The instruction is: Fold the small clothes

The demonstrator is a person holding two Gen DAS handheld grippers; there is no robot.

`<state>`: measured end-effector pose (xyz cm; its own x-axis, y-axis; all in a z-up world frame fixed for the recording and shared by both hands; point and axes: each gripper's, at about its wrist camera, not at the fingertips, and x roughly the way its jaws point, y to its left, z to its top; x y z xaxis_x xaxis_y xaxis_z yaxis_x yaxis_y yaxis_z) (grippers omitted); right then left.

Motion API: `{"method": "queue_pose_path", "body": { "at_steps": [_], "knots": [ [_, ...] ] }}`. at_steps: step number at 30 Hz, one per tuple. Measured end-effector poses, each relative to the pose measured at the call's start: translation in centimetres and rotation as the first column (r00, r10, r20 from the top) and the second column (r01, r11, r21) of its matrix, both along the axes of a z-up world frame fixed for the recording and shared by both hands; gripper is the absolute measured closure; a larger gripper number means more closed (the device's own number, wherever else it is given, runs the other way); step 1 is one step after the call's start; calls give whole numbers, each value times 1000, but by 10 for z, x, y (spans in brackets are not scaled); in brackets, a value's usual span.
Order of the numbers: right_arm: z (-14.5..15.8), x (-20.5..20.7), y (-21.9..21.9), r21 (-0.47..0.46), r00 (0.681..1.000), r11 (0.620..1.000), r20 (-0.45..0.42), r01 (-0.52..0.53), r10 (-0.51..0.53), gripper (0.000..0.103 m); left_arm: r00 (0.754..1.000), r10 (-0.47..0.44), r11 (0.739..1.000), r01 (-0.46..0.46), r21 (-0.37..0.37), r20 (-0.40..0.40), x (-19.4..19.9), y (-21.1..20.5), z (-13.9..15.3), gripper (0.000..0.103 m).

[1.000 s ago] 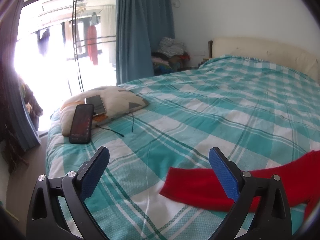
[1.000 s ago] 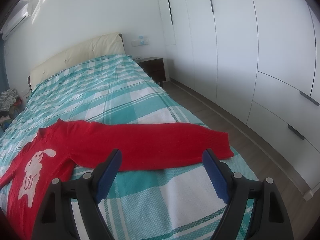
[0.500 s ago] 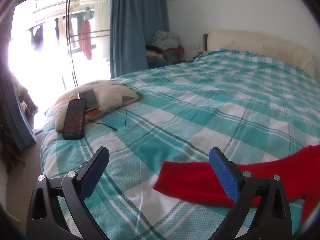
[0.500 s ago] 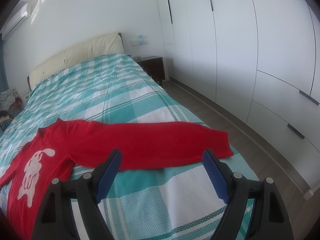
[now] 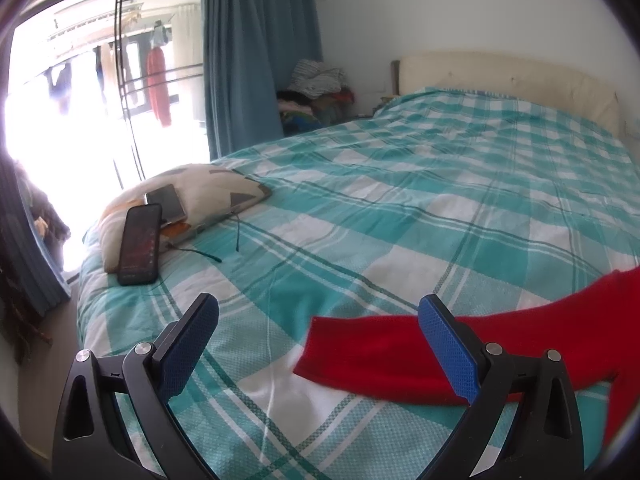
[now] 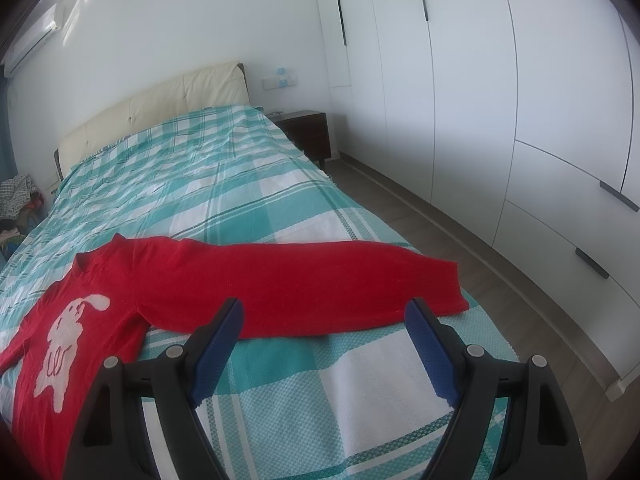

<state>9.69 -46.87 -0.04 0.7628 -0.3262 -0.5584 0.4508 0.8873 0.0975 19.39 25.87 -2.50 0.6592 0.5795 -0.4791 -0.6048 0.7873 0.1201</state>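
A small red sweater (image 6: 120, 304) with a white rabbit print (image 6: 68, 328) lies flat on the teal plaid bed (image 6: 224, 192), sleeves spread. Its one sleeve (image 6: 320, 280) stretches right toward the bed's edge. My right gripper (image 6: 324, 316) is open and empty, hovering just in front of that sleeve. The other sleeve (image 5: 460, 348) shows in the left wrist view, its cuff between my fingers. My left gripper (image 5: 320, 316) is open and empty, just above and in front of this cuff.
A cushion (image 5: 188, 200) with two phones (image 5: 140, 244) and a cable lies at the bed's left corner. Blue curtain (image 5: 256, 52) and a clothes pile (image 5: 316, 92) stand beyond. White wardrobes (image 6: 500, 100) and a nightstand (image 6: 308, 132) line the right side; floor lies between.
The left gripper has shifted slightly, so the red cuff sits more to the left and nearer between its fingers. The right gripper has barely moved. Both stay open.
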Motion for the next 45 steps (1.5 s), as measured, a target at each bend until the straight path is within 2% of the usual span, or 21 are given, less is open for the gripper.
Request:
{"method": "queue_pose_path", "body": {
  "at_steps": [6, 8, 11, 13, 14, 17, 20, 21, 23, 25, 28, 35, 36, 37, 39, 40, 42, 43, 45],
  "knots": [
    [0, -1, -2, 21, 1000, 1000, 11, -17, 17, 21, 1000, -10, 1000, 10, -14, 4, -2, -1, 2, 2],
    [6, -13, -17, 98, 996, 995, 88, -12, 3, 21, 999, -31, 998, 32, -50, 22, -6, -1, 4, 2],
    [11, -42, -55, 255, 968, 966, 229, 43, -104, 21, 996, -75, 991, 79, -105, 40, -12, -5, 5, 2],
    [1, -54, -81, 398, 950, 916, 260, 58, -173, 21, 995, -93, 988, 96, -122, 35, -13, -9, 3, 2],
    [-9, -57, -93, 477, 943, 877, 263, 55, -202, 21, 994, -101, 987, 104, -125, 31, -14, -11, 2, 2],
    [-40, -58, -120, 679, 931, 734, 252, 23, -263, 21, 993, -115, 987, 117, -106, 24, -14, -19, 1, 2],
    [-72, -54, -137, 813, 925, 583, 226, -6, -307, 22, 992, -122, 989, 123, -85, 19, -13, -24, 1, 2],
    [-79, -51, -142, 837, 925, 546, 211, -4, -316, 24, 992, -123, 989, 124, -85, 17, -12, -25, 0, 2],
    [-89, -45, -150, 859, 923, 512, 194, 3, -331, 30, 992, -125, 988, 125, -87, 9, -11, -25, -1, 2],
    [-95, -38, -159, 869, 921, 495, 180, 17, -346, 36, 992, -125, 989, 125, -85, 3, -9, -25, -2, 2],
    [-110, -29, -168, 885, 918, 461, 131, 61, -373, 50, 993, -122, 989, 121, -79, -3, -9, -25, -3, 2],
    [-111, -9, -174, 865, 928, 497, 126, 71, -351, 53, 994, -106, 990, 102, -100, -35, -4, -23, -11, 2],
    [-110, -6, -174, 855, 935, 514, 121, 73, -333, 62, 994, -104, 990, 100, -101, -39, -3, -23, -11, 2],
    [-109, -3, -173, 839, 943, 536, 101, 90, -316, 79, 994, -102, 990, 98, -101, -42, -3, -23, -12, 2],
    [-102, -7, -173, 802, 940, 581, 79, 139, -333, 99, 994, -99, 990, 94, -102, -42, -4, -22, -12, 2],
    [-94, -8, -172, 783, 938, 606, 91, 141, -335, 99, 994, -98, 990, 93, -104, -40, -4, -22, -11, 2],
    [-65, -5, -163, 703, 943, 697, 120, 140, -310, 99, 995, -96, 990, 91, -111, -35, -5, -20, -10, 2],
    [-46, 0, -154, 655, 949, 745, 141, 123, -281, 99, 995, -94, 989, 90, -117, -32, -5, -19, -10, 2],
    [-3, 13, -134, 579, 957, 814, 206, 49, -205, 99, 995, -94, 987, 89, -137, -25, -5, -16, -9, 2]
  ]
}}
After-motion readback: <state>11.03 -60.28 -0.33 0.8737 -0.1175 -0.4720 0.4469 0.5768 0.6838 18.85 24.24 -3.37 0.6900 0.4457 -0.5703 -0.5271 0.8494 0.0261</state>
